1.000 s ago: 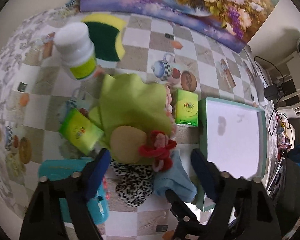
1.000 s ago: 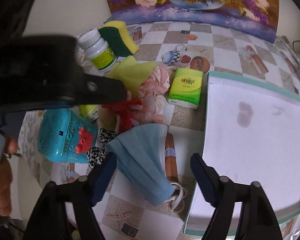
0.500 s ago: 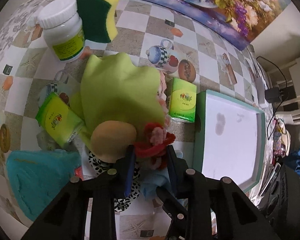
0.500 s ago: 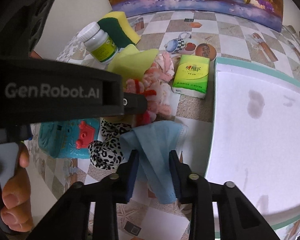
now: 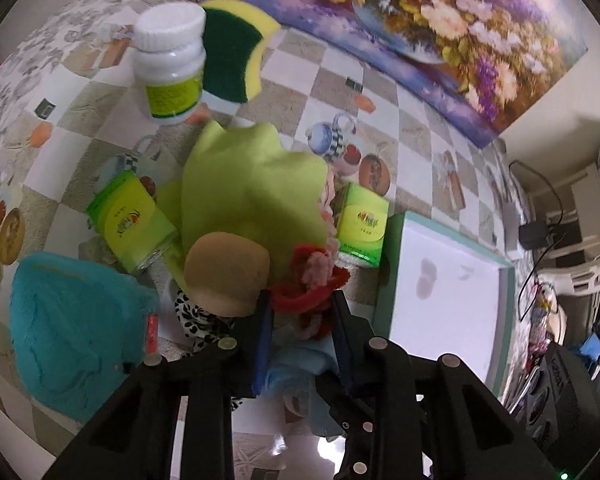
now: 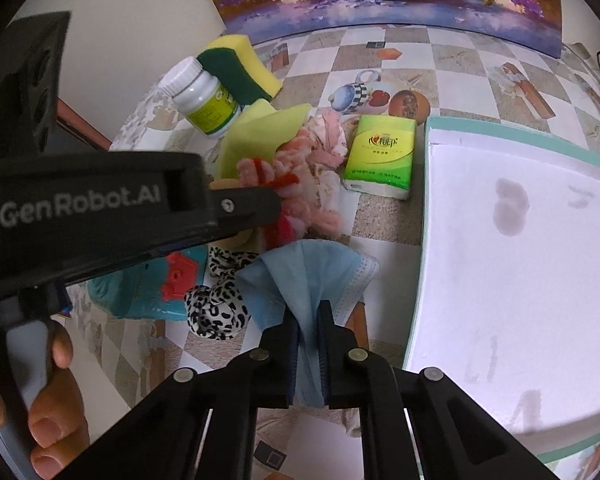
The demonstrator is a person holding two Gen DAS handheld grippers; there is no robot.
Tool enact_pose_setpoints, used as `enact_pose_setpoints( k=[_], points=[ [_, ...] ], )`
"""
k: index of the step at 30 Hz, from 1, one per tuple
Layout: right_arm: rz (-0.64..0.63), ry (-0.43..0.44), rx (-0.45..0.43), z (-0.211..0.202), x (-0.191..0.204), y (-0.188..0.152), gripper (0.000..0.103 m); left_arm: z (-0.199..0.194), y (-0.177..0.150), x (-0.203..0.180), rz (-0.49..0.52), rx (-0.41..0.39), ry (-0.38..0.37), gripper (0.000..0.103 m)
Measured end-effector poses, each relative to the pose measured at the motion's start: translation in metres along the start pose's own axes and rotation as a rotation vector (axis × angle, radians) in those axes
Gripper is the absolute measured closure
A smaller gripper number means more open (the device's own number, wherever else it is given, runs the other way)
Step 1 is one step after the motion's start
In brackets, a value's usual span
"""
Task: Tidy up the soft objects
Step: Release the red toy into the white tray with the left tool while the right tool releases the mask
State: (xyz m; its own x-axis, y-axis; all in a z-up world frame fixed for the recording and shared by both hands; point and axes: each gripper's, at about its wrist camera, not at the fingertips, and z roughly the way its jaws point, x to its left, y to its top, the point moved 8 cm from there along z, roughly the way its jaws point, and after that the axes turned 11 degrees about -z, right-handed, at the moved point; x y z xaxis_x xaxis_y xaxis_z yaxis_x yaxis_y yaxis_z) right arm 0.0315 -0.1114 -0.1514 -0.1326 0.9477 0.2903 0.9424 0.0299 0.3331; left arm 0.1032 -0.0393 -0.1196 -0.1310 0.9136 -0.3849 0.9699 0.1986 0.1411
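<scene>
The table (image 6: 452, 68), covered in a checkered cloth printed with cups and fruit, carries everything. At the right sits the large white tray (image 6: 428, 128) with its teal rim, well apart from the clutter except for the tissue pack (image 6: 382, 156) lying just beside its far-left corner. At the near left lies a teal plastic toy (image 5: 68, 320), with a red part showing in the right wrist view. Beyond it spreads the yellow-green cloth (image 5: 252, 184), heaped over a second green pack (image 5: 130, 220) and a tan round pad (image 5: 226, 276). Farther off stand the white bottle (image 5: 170, 64) and the yellow-and-green sponge (image 5: 232, 60), touching each other.

The blue face mask (image 6: 312, 276) hangs bunched in the middle, near the tray's left edge; the right gripper (image 6: 309, 320) is pinched tight on its folds. Just left of it lies a leopard-print scrunchie (image 6: 216, 308). The left gripper (image 5: 300, 308) has its jaws closed around the red and pink fuzzy scrunchies (image 5: 308, 280), which crowd against the pink fluffy cloth (image 6: 324, 148) in the pile.
</scene>
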Motion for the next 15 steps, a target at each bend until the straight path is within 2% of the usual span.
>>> enact_pose_setpoints(
  k=[8,15],
  points=[
    [-0.009,-0.004,-0.059,-0.028,0.003,0.005,0.094,-0.035,0.001,-0.011,-0.006,-0.120,-0.056,0.074],
    [-0.006,-0.035,-0.189,-0.077,0.001,0.016,0.094,-0.086,0.003,-0.027,0.045,-0.267,-0.095,0.074]
  ],
)
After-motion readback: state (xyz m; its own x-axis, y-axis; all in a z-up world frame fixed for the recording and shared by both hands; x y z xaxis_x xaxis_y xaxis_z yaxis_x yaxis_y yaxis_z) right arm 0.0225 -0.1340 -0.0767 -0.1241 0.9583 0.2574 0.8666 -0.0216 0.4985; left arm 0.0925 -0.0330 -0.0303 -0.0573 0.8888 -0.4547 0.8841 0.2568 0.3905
